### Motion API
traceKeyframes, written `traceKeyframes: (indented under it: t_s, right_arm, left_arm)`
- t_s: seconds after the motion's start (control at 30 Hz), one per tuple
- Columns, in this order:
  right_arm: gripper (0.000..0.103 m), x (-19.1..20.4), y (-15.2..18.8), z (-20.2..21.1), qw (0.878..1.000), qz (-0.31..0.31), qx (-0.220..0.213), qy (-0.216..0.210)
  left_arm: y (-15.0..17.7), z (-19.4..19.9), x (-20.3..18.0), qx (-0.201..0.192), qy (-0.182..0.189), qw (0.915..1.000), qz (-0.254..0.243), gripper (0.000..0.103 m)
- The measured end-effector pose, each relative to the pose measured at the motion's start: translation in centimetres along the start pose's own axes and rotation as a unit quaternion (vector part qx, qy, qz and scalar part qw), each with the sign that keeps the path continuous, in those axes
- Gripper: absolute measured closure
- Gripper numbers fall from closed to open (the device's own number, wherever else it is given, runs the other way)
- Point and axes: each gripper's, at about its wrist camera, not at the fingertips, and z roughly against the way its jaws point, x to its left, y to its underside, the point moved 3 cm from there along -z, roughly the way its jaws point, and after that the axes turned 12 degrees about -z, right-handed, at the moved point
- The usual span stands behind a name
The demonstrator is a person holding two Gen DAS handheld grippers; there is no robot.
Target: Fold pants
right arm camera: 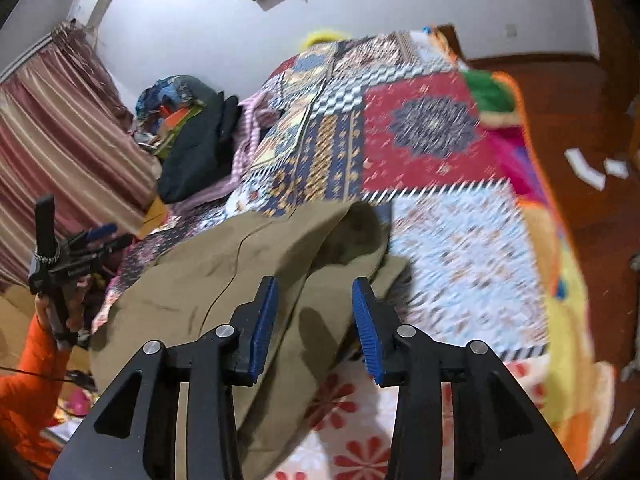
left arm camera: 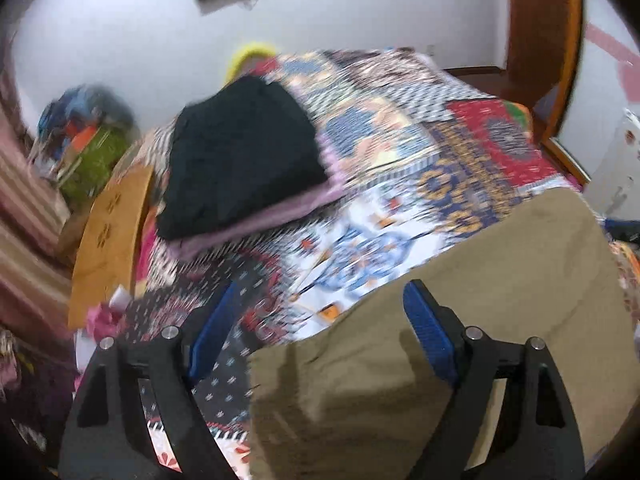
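Showing: a bed (right arm camera: 460,240) under a patchwork bedspread (left arm camera: 400,152), with khaki pants (right arm camera: 208,264) on its near side.
Bed: fills most of both views; a wooden frame (left arm camera: 560,40) rises at its far corner against a pale wall (left arm camera: 360,4).
Bedspread: panels of red, blue and white print; a floral sheet (right arm camera: 360,432) shows at the near edge.
Pants: spread loosely on the bedspread, one part bunched and folded over at the far end; in the left wrist view the cloth (left arm camera: 440,340) lies flat and reaches under the camera.
Folded stack: a black garment (left arm camera: 244,152) on top of a pink striped one (left arm camera: 256,224), resting on the far left part of the bed, well apart from the pants.
Curtain: striped maroon (right arm camera: 52,128), left of the bed.
Left tongs (left arm camera: 320,308): spread wide above the pants' edge, holding nothing; also seen in the right wrist view (right arm camera: 100,236) in the person's hand (right arm camera: 76,304).
Right tongs (right arm camera: 314,304): spread, over the pants; contact with the cloth is uncertain because of blur.
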Motion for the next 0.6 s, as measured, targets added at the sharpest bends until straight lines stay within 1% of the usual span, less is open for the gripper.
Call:
traceKeyframes:
  t_s: [0.07,0.1,0.2,0.23,0.33,0.4,0.47,0.5,0.53,0.57,0.6]
  right_arm:
    - [0.067,-0.4,0.7,-0.6,1.000,0.002,0.002,0.016]
    - [0.067,-0.4,0.9,-0.7,1.000,0.001,0.005,0.016]
    - [0.066,-0.7,1.8,-1.0,1.000,-0.014,0.024,-0.011]
    - [0.064,-0.6,2.2,-1.0,0.999,-0.011,0.033,-0.021]
    - [0.064,0.1,3.4,-1.2,0.999,0.009,0.046,-0.026]
    - [0.064,0.0,4.0,-1.6,0.998,0.007,0.056,-0.031]
    - [0.064,-0.6,3.9,-1.4,0.999,-0.003,0.040,-0.035]
    - [0.065,-0.8,3.8,-1.3,0.999,-0.009,0.032,-0.035]
    - [0.073,-1.0,3.6,-1.1,0.999,-0.014,0.025,-0.038]
    - [0.088,-1.2,3.4,-0.7,0.999,-0.017,0.012,-0.041]
    - [0.093,-1.2,3.2,-0.4,0.999,-0.014,0.004,-0.042]
  left_arm:
    - [-1.0,0.2,-1.9,-0.008,0.018,0.9997,-0.017,0.018]
    - [-1.3,0.1,-3.0,-0.009,0.030,0.9992,-0.026,0.018]
    - [-1.5,-1.0,-5.9,0.005,0.062,0.9970,-0.045,0.018]
    - [-1.3,-1.5,-6.6,0.014,0.067,0.9963,-0.052,0.018]
    - [-0.7,-2.9,-8.2,0.039,0.072,0.9945,-0.066,0.018]
    - [-0.1,-3.8,-8.5,0.054,0.075,0.9937,-0.064,0.018]
    - [0.4,-4.6,-8.7,0.066,0.082,0.9928,-0.059,0.018]
    - [0.7,-5.1,-8.7,0.073,0.087,0.9922,-0.053,0.018]
    - [1.0,-5.2,-8.7,0.075,0.089,0.9920,-0.050,0.018]
    - [1.2,-5.3,-8.7,0.076,0.092,0.9920,-0.043,0.018]
    - [1.4,-5.4,-8.7,0.076,0.095,0.9919,-0.035,0.017]
